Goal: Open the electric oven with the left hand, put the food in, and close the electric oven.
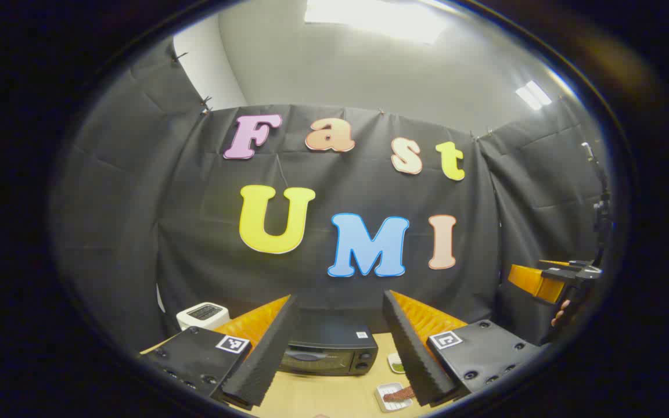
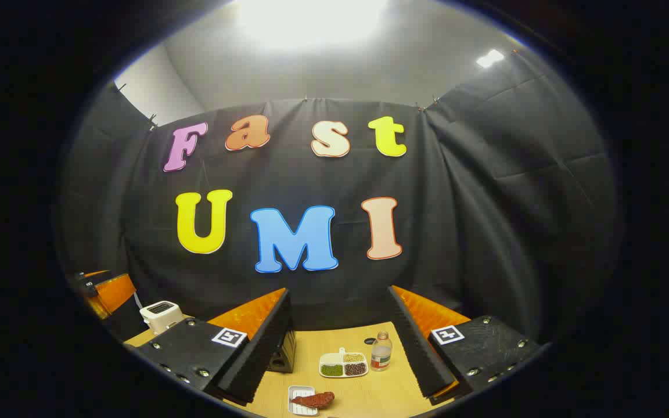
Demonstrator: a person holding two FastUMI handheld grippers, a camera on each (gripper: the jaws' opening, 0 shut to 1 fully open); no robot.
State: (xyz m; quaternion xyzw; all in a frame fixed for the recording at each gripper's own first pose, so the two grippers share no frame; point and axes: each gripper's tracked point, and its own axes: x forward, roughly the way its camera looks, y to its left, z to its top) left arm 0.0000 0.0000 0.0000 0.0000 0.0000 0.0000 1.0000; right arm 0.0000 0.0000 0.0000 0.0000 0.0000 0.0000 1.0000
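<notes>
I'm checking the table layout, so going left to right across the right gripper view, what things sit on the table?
Toaster → oven, partly behind the right gripper's own finger → small tray with the reddish food → divided dish of beans → bottle.

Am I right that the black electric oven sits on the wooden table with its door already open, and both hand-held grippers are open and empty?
Not quite: the black electric oven has its door closed, as the left gripper view shows. It does sit on the wooden table, and both the left hand-held gripper and right hand-held gripper are open and empty.
</notes>
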